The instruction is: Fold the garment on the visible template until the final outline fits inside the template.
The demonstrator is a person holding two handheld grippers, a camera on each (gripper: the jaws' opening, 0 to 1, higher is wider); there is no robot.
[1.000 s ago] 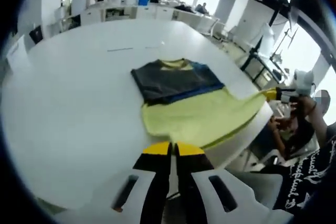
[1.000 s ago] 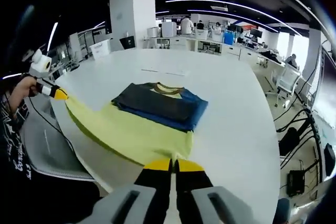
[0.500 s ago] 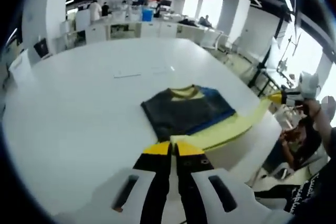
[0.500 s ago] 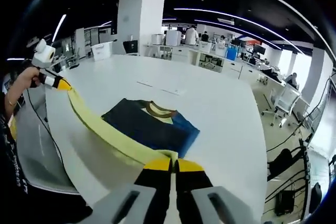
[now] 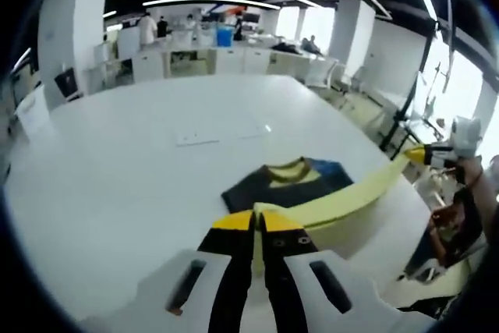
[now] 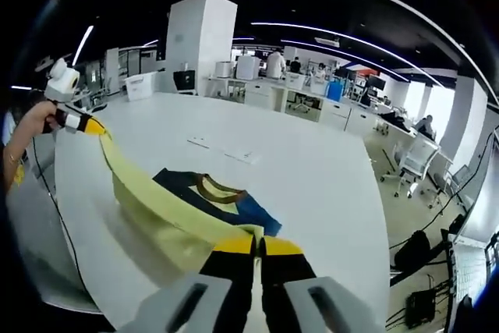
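Garment (image 5: 292,185) on white table: dark navy-and-blue upper part with yellow collar lies flat, collar facing away from the near edge. Pale yellow lower part (image 6: 164,212) lifted off the surface, stretched taut as a band between two held corners, hanging over the dark part's near side. Template outline not discernible.

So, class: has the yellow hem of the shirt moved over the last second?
Yes. The yellow hem, pinched by both grippers, has been lifted off the white table and carried toward the collar, over the dark folded part.
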